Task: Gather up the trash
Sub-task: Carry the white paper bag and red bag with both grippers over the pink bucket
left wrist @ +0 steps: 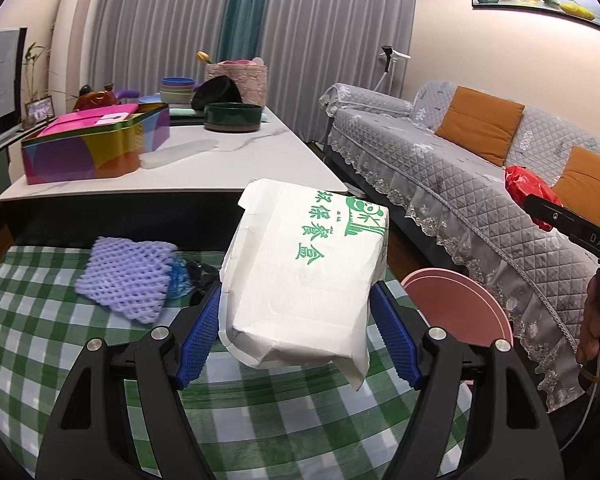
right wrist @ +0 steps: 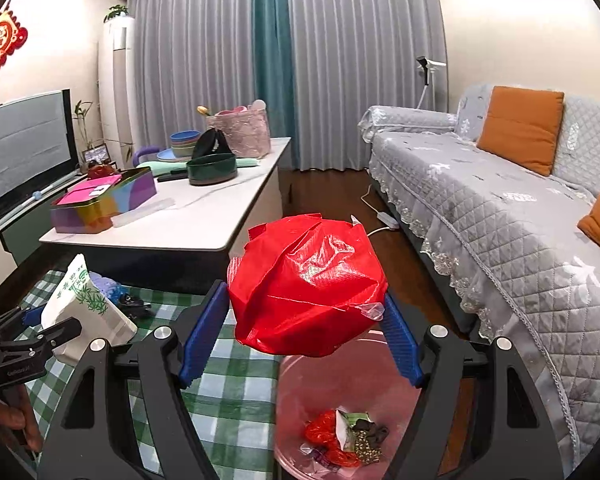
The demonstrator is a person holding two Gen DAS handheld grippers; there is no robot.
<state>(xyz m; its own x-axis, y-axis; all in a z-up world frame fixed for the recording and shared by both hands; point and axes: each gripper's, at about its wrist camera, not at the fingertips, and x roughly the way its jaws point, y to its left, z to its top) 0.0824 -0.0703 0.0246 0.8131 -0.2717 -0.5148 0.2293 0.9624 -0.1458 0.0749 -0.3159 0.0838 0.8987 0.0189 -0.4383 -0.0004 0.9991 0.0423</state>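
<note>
On the checked cloth point(left wrist: 40, 340), toward its far edge at the left, a purple foam net point(left wrist: 126, 278) lies with a blue scrap point(left wrist: 179, 280) and something dark just beside it — these are not yet collected, and what the dark piece is cannot be made out.

To their right, the left gripper point(left wrist: 296, 320) is clamped on a white paper box point(left wrist: 304, 272) with green print, its blue pads pressing both sides; the box is tilted and lifted clear of the cloth, near the cloth's right edge and not yet over the pink bin point(left wrist: 456, 304).

Further right, the right gripper point(right wrist: 306, 328) is closed on a crumpled red bag point(right wrist: 306, 284), held in the air directly above the bin point(right wrist: 300, 380), which stands on the floor just beside the cloth's right edge, between it and the sofa point(right wrist: 500, 220). At the bin's bottom sits some trash point(right wrist: 344, 436) — red netting, a torn wrapper and dark bits — so part of the job looks done.

Judging by this, the task is somewhere around its middle: some trash is binned, two pieces are in hand and close to being dropped, the red bag first, and the pieces at the cloth's far edge are left.
</note>
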